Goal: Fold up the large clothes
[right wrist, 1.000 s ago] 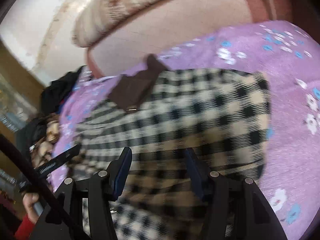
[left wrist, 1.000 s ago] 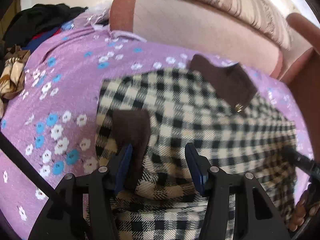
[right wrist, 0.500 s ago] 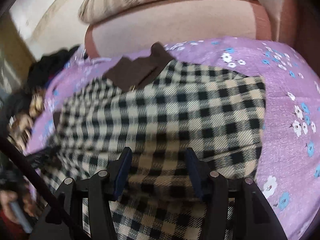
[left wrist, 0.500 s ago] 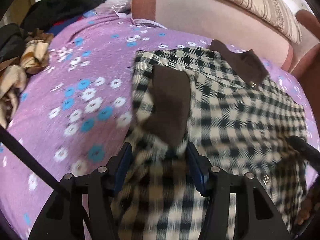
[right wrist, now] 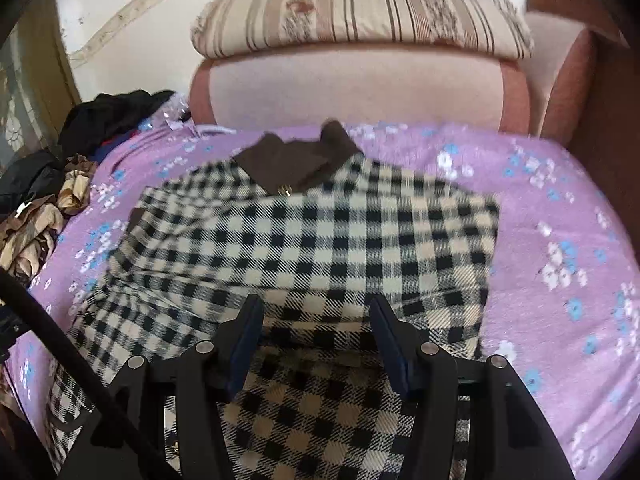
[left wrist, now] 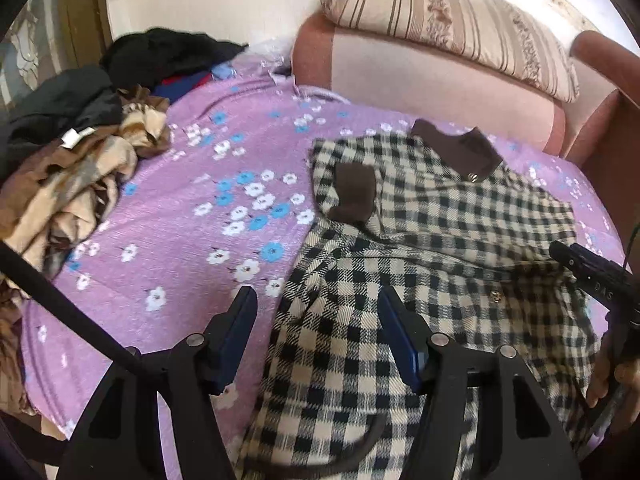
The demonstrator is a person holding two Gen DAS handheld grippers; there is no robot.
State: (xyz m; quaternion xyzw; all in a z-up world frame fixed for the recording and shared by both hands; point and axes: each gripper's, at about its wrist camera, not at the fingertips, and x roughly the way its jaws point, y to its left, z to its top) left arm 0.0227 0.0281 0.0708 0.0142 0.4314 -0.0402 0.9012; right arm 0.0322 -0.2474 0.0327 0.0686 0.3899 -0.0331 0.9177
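Note:
A black-and-cream checked garment [left wrist: 440, 240] with a brown collar [left wrist: 460, 152] lies spread on the purple flowered bedspread [left wrist: 180, 240]. Its sleeve is folded inward, with the brown cuff [left wrist: 354, 196] resting on the body. My left gripper [left wrist: 316, 296] hovers over the garment's left edge. Its jaws are opening and nothing is pinched between them. In the right wrist view, my right gripper [right wrist: 316, 302] hangs open above the lower part of the checked garment [right wrist: 320, 240], and no cloth sits between its pads. The right gripper's black finger [left wrist: 592, 276] and the hand holding it [left wrist: 608, 384] show at the left view's right edge.
A heap of tan, brown and black clothes [left wrist: 72, 176] lies on the bed's left side. A pink padded backrest [left wrist: 420, 76] with a striped pillow [left wrist: 460, 20] on top bounds the far side. Bare bedspread [right wrist: 560, 220] lies to the right of the garment.
My left gripper let go of the brown cuff and drew back and up, its jaws now wider. The sleeve stays folded on the body. The right gripper pulled back and rolled level.

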